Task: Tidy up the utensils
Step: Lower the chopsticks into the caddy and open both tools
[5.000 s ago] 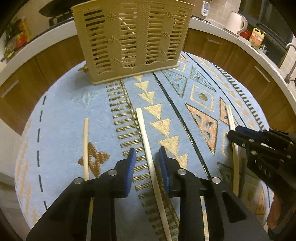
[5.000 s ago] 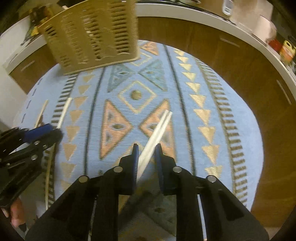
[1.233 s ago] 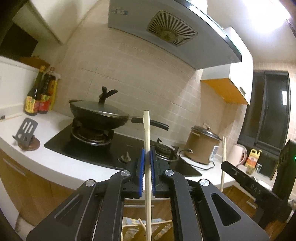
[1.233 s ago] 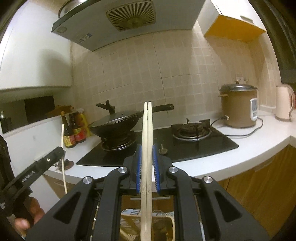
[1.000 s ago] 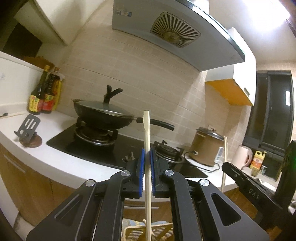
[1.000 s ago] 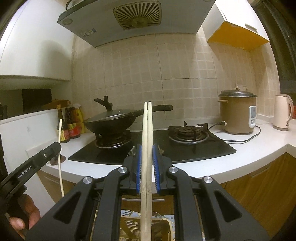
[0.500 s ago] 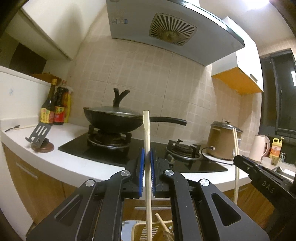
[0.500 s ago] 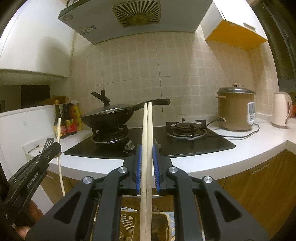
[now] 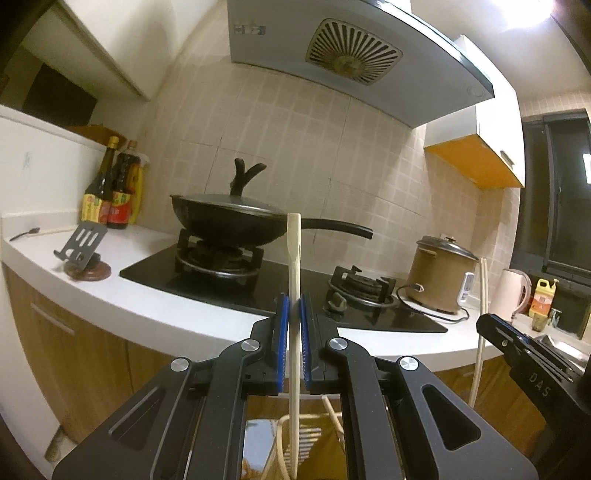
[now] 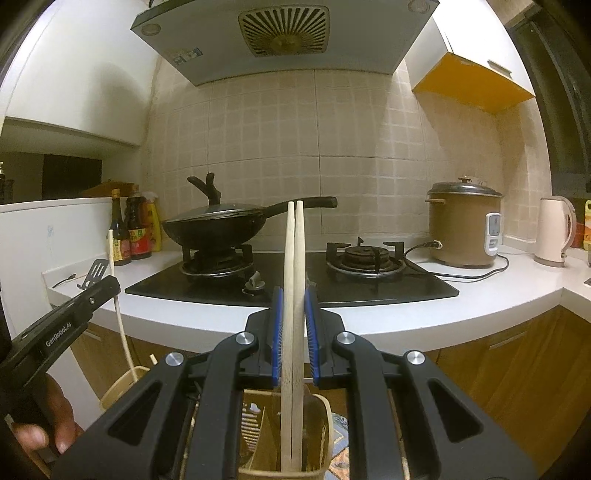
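Straight below both claws sits the basket [image 10: 325,417]. Right claw [image 10: 294,325] grips two chopsticks [image 10: 293,280] upright, tips probably inside it. Left claw [image 9: 294,332] grips one chopstick [image 9: 294,266] upright, over the basket too.

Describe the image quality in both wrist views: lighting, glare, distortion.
Left wrist view: dim warm light; a blown-out ceiling light glares top right; fisheye bows the countertop and range hood; black corners.
Right wrist view: evener light, no blown-out source in frame; same barrel curve along the countertop; the pair of chopsticks in the right hand-held gripper looks sharp.
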